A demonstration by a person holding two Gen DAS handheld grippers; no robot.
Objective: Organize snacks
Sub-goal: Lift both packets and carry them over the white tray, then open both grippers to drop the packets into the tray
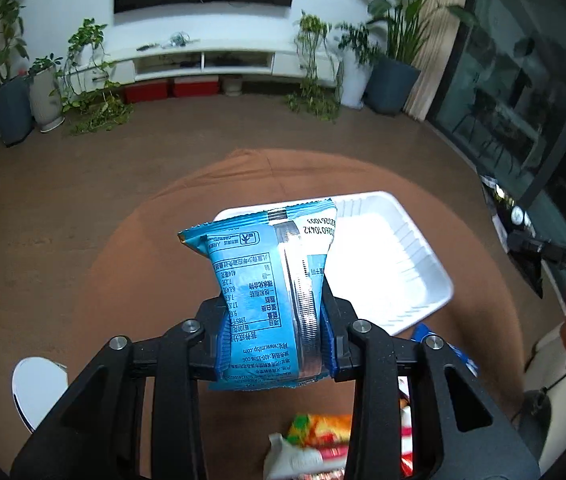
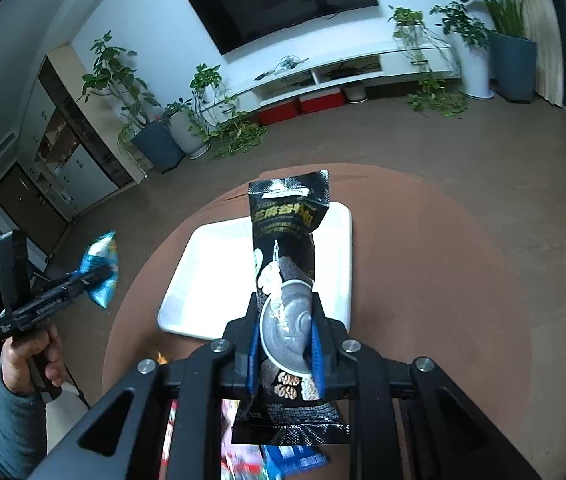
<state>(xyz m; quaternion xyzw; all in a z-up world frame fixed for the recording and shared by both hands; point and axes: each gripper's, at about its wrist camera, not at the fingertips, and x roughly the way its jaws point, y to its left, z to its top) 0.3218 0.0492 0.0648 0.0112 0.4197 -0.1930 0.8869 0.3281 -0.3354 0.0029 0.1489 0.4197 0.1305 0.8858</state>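
Now L gripper [image 1: 275, 320] w/ blue packet [image 1: 259, 280], R gripper [image 2: 285, 356] w/ black packet [image 2: 287, 248]

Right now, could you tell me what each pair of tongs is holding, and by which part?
Left tongs: blue snack packet, clamped across its lower half. Right tongs: black snack packet, clamped across its lower half.

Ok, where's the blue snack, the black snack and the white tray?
blue snack packet [image 1: 259, 280], left wrist view, on its printed back.
black snack packet [image 2: 283, 240], right wrist view, on its front above the jaws.
white tray [image 1: 399, 240], left wrist view, on its bare ribbed floor.
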